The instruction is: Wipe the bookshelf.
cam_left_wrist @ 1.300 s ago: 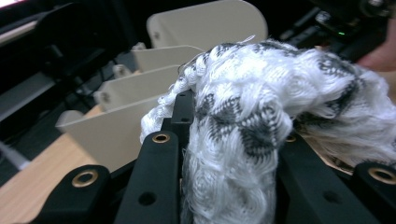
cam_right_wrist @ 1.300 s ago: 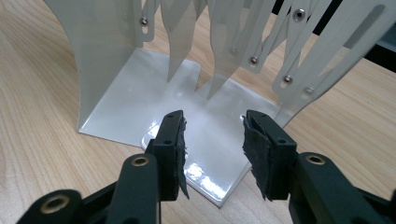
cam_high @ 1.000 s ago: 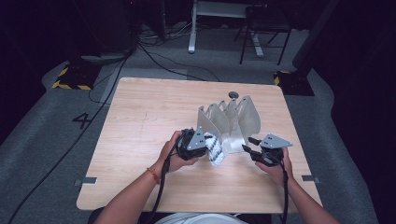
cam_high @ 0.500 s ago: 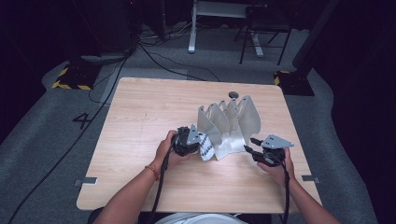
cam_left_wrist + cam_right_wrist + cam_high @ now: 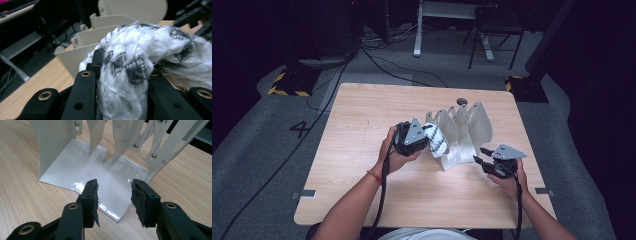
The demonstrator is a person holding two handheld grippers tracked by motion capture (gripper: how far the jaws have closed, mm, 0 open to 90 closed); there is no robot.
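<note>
While the left hand-held gripper (image 5: 424, 140) is clamping a rolled white-and-grey sock (image 5: 435, 140) between its jaws, it is holding it just at the near left end of the white divider rack (image 5: 462, 131) in the middle of the bench (image 5: 362, 120). In the left gripper view the sock (image 5: 140, 62) is bulging well past the jaws, with the rack's partitions (image 5: 110, 22) lined up beyond it. The right hand-held gripper (image 5: 482, 157) is waiting on the near right, jaws apart and gripping nothing; in its own view it (image 5: 113, 192) is pointing at the rack's glossy base plate (image 5: 82, 165).

Risks, as a guess: the fat roll is looking wider than a slot, so it may be catching on a partition edge and pushing the light rack sideways, since nothing is bracing it. The loose knit could also be unrolling on release.

Rack slots: all looking empty, as far as they are showing.
</note>
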